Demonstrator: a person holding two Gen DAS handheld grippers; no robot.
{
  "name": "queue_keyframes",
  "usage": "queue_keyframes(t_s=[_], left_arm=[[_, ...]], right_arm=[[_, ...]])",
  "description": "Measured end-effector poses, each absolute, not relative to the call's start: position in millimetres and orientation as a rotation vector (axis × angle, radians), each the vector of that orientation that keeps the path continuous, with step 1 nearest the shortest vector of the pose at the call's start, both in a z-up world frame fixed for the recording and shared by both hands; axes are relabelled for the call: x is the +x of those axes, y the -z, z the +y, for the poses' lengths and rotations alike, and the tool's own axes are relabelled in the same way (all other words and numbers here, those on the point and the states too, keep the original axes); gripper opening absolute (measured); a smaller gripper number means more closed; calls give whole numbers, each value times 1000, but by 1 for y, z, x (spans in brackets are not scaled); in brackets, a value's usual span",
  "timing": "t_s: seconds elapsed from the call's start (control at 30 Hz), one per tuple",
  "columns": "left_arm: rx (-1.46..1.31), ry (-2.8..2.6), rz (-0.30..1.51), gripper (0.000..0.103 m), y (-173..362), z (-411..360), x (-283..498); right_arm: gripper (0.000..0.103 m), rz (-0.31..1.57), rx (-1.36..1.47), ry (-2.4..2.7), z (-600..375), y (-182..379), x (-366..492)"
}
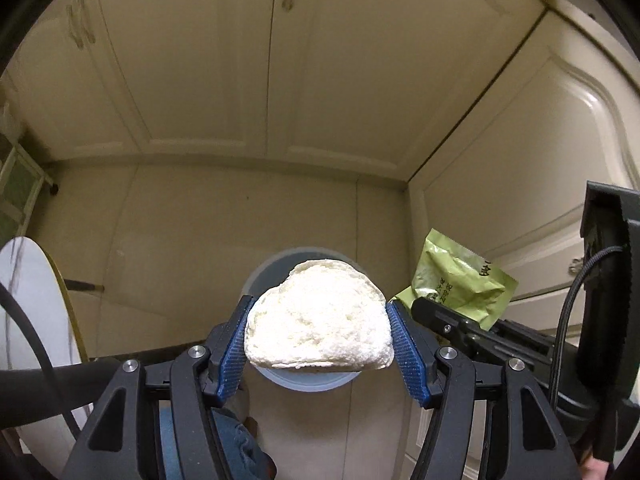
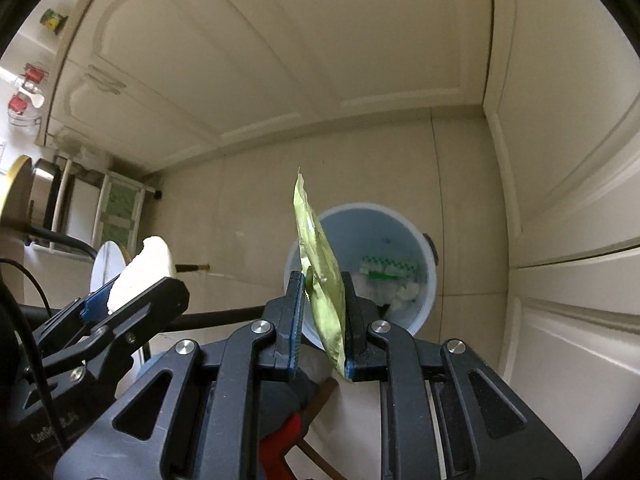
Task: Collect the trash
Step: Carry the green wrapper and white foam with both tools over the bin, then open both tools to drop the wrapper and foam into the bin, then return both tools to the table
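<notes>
1. Above the tiled floor (image 2: 248,216), both tools hang over a pale blue bin (image 2: 424,280) that stands near the corner where cream cabinet doors (image 1: 208,80) meet a second run of cream doors (image 2: 560,160) on the right.
2. The left tool (image 1: 318,330) is clamped on a white, crumbly bread piece (image 1: 320,320), its blue pads (image 1: 234,344) pressing both sides; from its own camera the bread hides most of the bin's (image 1: 312,380) opening.
3. The right tool (image 2: 322,312) is clamped on a green snack wrapper (image 2: 324,280), held edge-on and upright, its top sticking out past the fingertips, just in front of the bin's near rim.
4. Inside the bin lie white crumpled scraps (image 2: 400,292) and a green-and-white packet (image 2: 388,268).
5. At the far left stands a white rack (image 2: 120,216), and a round white table (image 1: 28,300) with a gold edge sits nearer.
</notes>
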State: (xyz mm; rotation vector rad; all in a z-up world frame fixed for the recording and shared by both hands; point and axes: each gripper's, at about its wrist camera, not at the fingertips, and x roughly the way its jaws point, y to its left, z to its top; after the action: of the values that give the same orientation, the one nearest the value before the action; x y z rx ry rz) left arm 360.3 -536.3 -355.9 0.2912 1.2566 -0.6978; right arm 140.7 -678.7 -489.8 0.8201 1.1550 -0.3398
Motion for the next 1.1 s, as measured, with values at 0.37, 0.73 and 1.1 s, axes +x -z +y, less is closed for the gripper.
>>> queue_keyframes(t_s=[0.37, 0.73, 1.1], left_arm=[[301, 681, 1349, 67, 385, -555, 381], [305, 682, 1304, 86, 382, -557, 374], [276, 781, 1099, 86, 313, -529, 331]], right_arm=[[40, 1210, 841, 377, -674, 515, 153], [103, 1131, 890, 540, -691, 497, 114], [103, 946, 890, 580, -688, 417, 91]])
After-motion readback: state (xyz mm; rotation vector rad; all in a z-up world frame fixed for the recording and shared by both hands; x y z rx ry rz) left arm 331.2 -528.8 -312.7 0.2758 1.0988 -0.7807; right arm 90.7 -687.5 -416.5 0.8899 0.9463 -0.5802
